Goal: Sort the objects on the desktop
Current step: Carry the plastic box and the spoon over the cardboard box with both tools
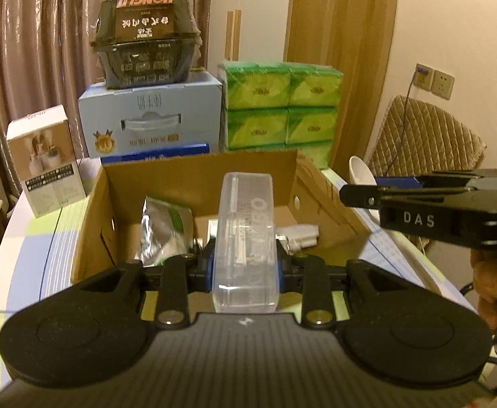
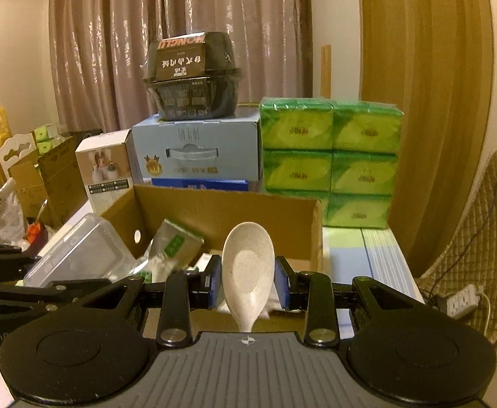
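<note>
The left tool (image 1: 245,268) is clamped on a clear, oblong plastic case (image 1: 245,238) with embossed lettering too blurred to read; the case points forward over the near edge of an open brown cardboard box (image 1: 200,176) that sits on the tabletop (image 1: 34,248) straight ahead of the tool. Inside the box, ahead and left of the case, lies a crumpled silver foil pouch with a green label (image 1: 166,227); ahead and right lies a small white plastic item (image 1: 299,234). The right tool (image 2: 248,284) grips a cream, speckled plastic spoon (image 2: 248,272) by the bowl, bowl up and handle down toward the camera, above the same box; in the left view that tool's black body reads "DAS". Beyond the box, ahead of both tools, stands a pale blue carton with a cartoon deer (image 1: 153,119); on it rests a black lidded bowl (image 1: 146,40) printed "HONGLU", upside down; to the right is a stack of green tissue packs (image 1: 282,108); to the left, a small white product box (image 1: 44,159); its writing is illegible.
</note>
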`<state>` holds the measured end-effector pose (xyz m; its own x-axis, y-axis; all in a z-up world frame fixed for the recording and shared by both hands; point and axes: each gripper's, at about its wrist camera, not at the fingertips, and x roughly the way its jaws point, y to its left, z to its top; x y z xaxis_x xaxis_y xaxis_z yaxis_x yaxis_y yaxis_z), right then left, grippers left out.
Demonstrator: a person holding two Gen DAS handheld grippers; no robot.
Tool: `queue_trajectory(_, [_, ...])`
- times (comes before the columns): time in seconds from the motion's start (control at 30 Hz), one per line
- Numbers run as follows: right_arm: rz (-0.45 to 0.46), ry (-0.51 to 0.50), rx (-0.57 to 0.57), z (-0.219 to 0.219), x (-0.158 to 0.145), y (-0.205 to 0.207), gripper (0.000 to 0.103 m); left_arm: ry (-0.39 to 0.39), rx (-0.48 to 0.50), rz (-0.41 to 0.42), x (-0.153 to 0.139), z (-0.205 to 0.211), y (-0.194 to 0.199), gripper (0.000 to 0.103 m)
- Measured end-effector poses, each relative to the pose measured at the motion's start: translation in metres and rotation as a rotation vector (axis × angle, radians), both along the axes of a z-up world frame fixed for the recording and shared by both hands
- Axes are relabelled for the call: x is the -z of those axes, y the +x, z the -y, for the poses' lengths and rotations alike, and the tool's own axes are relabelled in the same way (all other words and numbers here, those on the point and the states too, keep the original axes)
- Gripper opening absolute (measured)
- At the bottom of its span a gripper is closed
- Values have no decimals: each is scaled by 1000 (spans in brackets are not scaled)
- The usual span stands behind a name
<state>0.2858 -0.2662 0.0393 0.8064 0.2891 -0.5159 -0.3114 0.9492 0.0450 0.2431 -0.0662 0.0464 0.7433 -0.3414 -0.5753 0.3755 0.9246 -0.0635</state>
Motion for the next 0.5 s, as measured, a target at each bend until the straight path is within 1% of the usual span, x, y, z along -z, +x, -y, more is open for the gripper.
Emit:
queue_trajectory(0.13, [-11, 10, -6, -2, -3, 15, 29, 7, 0, 1, -5, -1, 20, 26])
queue_trajectory(0.27, [-12, 3, -15, -7, -6, 27, 29, 22, 0, -6, -5, -1, 37, 26])
queue_trajectory(0.5, [-31, 7, -24, -13, -5, 51, 29, 1, -22, -46, 5, -9, 65, 26])
